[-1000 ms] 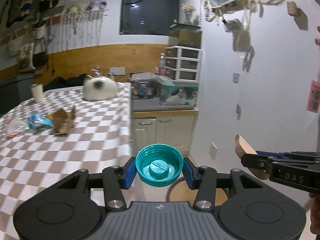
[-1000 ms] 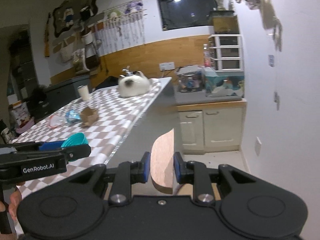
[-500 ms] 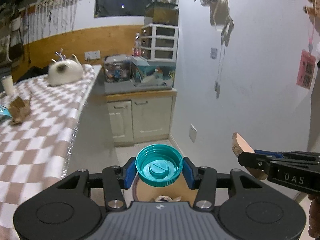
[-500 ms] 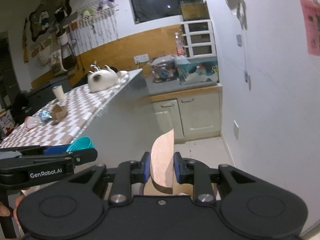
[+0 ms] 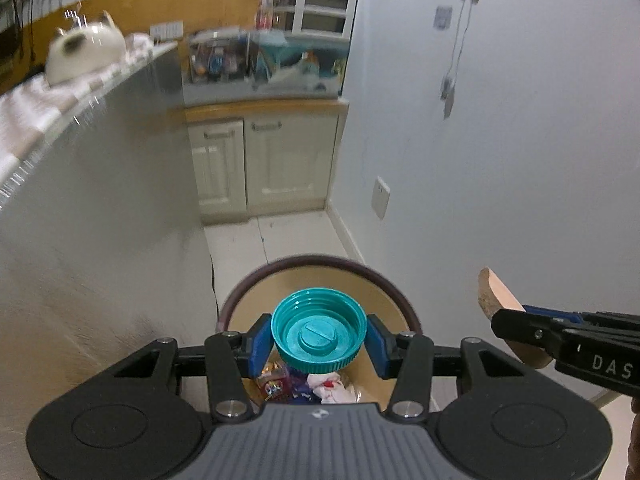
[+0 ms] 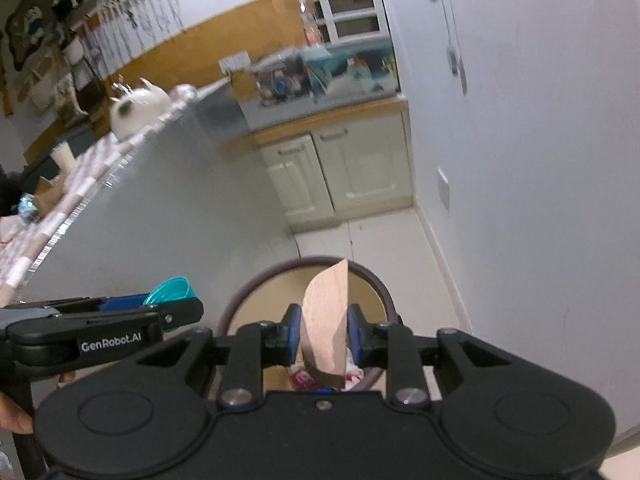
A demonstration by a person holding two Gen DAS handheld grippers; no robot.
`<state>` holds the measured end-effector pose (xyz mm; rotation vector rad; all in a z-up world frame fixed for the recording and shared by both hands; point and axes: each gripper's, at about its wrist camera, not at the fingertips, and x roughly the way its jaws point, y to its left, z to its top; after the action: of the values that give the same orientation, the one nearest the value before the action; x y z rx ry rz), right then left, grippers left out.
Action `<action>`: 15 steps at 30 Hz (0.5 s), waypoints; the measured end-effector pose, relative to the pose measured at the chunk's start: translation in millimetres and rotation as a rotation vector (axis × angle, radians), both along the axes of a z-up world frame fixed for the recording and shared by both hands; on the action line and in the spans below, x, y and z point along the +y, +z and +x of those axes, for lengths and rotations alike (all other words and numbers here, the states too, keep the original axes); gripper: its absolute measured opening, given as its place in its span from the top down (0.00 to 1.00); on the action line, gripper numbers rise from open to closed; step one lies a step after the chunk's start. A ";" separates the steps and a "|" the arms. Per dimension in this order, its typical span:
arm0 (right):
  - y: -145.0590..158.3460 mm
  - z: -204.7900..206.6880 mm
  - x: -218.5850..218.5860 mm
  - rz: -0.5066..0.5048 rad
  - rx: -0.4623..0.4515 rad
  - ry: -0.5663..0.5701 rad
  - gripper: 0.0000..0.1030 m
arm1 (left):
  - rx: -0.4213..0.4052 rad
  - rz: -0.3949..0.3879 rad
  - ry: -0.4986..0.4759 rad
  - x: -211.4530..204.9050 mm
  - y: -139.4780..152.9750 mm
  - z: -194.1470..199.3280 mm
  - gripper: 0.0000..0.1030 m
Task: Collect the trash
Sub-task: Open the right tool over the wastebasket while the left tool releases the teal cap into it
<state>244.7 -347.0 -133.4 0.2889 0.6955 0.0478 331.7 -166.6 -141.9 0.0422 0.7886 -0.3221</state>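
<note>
At the left a steel-sided counter (image 5: 100, 184) with a checked cloth carries a white cat figure (image 5: 84, 52) near its far edge, with cream cabinets (image 5: 260, 160) beyond and a white wall (image 5: 500, 140) at the right. Below both grippers a round bin (image 5: 384, 284), dark-rimmed, holds wrappers. The left gripper (image 5: 319, 338) clamps a teal lid (image 5: 319, 330) above the bin's opening; the right gripper (image 6: 323, 336) pinches a thin wood slice (image 6: 326, 320) edge-up over its rim.

A round brown-rimmed bin (image 5: 256, 276) stands on the pale tiled floor (image 5: 288, 236) beside the counter.
</note>
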 end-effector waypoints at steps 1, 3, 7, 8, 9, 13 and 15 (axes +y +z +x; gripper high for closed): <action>-6.5 6.3 -1.4 0.004 0.016 0.001 0.76 | 0.015 0.000 0.003 -0.8 -7.3 6.2 0.52; -18.8 18.3 -3.3 0.009 0.046 0.002 0.76 | 0.047 -0.007 0.010 -1.3 -21.9 18.6 0.52; -41.5 41.0 -3.0 0.015 0.099 0.015 0.76 | 0.096 -0.014 0.023 -1.0 -46.9 39.9 0.52; -47.0 46.5 -2.6 0.020 0.112 0.020 0.76 | 0.108 -0.018 0.029 0.1 -53.6 45.3 0.52; -51.5 51.3 -1.9 0.025 0.124 0.024 0.76 | 0.117 -0.020 0.035 1.0 -58.6 49.6 0.52; -70.9 74.7 4.1 0.058 0.180 0.041 0.76 | 0.148 -0.021 0.060 5.4 -77.0 65.1 0.52; -79.5 85.3 8.4 0.058 0.205 0.052 0.76 | 0.156 -0.023 0.075 9.7 -84.4 71.8 0.52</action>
<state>330.1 -338.6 -212.8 0.3346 0.9059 0.0889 403.5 -156.9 -226.3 -0.0350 0.9390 -0.2653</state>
